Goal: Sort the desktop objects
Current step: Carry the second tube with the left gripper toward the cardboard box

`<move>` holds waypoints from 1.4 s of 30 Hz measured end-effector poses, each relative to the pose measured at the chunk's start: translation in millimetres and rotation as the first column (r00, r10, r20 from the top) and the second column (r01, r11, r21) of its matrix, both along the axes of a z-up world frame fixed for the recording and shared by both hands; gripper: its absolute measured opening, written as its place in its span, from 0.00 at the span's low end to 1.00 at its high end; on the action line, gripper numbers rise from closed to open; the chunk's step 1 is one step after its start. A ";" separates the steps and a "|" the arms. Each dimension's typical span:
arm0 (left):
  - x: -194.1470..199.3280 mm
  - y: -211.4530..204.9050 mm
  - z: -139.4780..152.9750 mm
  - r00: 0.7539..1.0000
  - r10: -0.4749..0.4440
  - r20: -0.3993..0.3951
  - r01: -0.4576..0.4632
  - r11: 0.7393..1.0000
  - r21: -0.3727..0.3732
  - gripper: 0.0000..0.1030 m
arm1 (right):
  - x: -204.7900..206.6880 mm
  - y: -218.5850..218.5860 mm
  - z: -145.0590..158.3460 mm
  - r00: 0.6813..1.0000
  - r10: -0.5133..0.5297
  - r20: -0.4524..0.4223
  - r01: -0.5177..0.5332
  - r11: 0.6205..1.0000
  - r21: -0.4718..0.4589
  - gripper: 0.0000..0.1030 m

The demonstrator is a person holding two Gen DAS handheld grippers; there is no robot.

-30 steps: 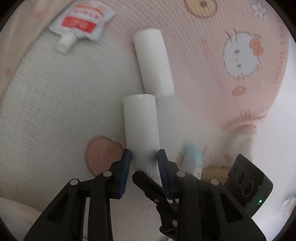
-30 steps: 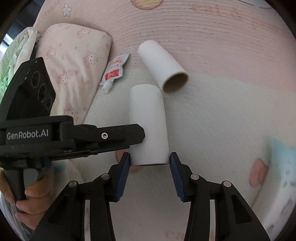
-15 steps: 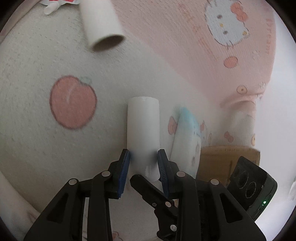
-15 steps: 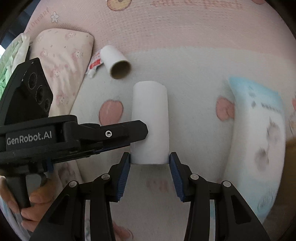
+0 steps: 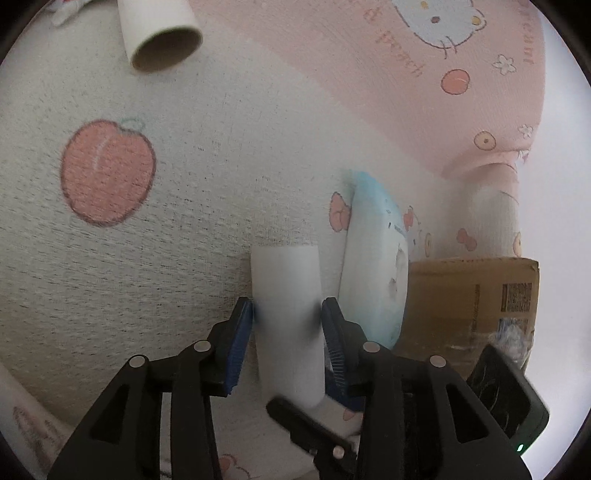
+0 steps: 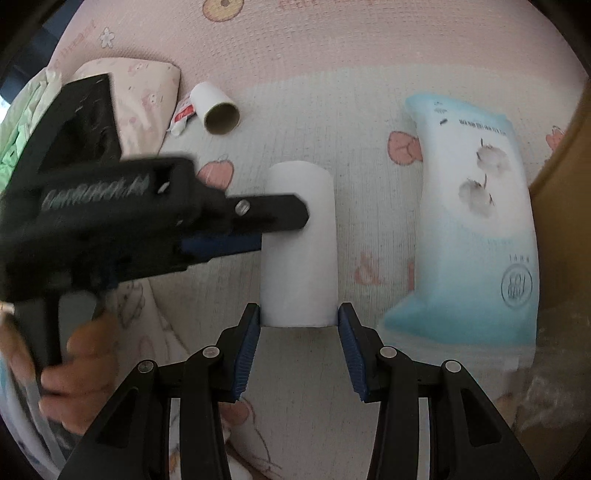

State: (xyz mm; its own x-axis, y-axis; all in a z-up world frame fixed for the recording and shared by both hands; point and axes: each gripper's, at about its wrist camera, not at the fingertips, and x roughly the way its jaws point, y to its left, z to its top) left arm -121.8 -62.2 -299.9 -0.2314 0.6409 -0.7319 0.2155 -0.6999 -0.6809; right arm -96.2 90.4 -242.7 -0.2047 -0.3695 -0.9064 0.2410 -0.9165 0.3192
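Both grippers hold one white paper roll (image 5: 286, 314) above the peach-print mat. My left gripper (image 5: 287, 321) is shut on it from the side; in the right wrist view the left gripper's fingers (image 6: 273, 214) cross the roll (image 6: 299, 266). My right gripper (image 6: 298, 325) is shut on the roll's near end. A second white roll with a brown cardboard core (image 6: 216, 109) lies on the mat at the far left, also in the left wrist view (image 5: 159, 35). A small red-and-white tube (image 6: 183, 114) lies beside it.
A white and light-blue tissue pack (image 6: 476, 221) lies on the mat to the right, also in the left wrist view (image 5: 376, 273). A brown cardboard box (image 5: 469, 299) stands just beyond it. A pink pillow (image 6: 140, 96) lies at the far left.
Both grippers have carried the held roll to the right, away from the second roll and closer to the tissue pack and cardboard box. Both stay shut on it.
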 end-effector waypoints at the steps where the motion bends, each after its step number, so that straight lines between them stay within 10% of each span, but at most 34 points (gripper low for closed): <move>1: -0.4 0.3 -1.7 1.000 -0.004 0.004 0.004 1.000 0.004 0.41 | 1.4 0.9 -0.7 1.000 -0.002 0.005 0.002 1.000 -0.001 0.39; 23: 1.8 19.8 63.8 0.982 -0.004 -0.187 0.009 1.000 0.028 0.42 | -0.1 -1.0 53.3 0.989 0.032 -0.144 -0.023 0.998 0.063 0.40; 42: 0.3 106.4 246.7 0.851 -0.169 -0.498 0.127 0.985 -0.116 0.42 | 1.9 47.9 193.6 0.888 -0.060 -0.457 0.068 0.998 0.002 0.40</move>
State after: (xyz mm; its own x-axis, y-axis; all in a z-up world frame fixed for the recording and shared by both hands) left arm -121.5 44.1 -53.2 -0.4889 0.6442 -0.5882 -0.2532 -0.7500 -0.6110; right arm -94.4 138.2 -49.1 -0.6196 -0.3269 -0.7136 0.2970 -0.9392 0.1723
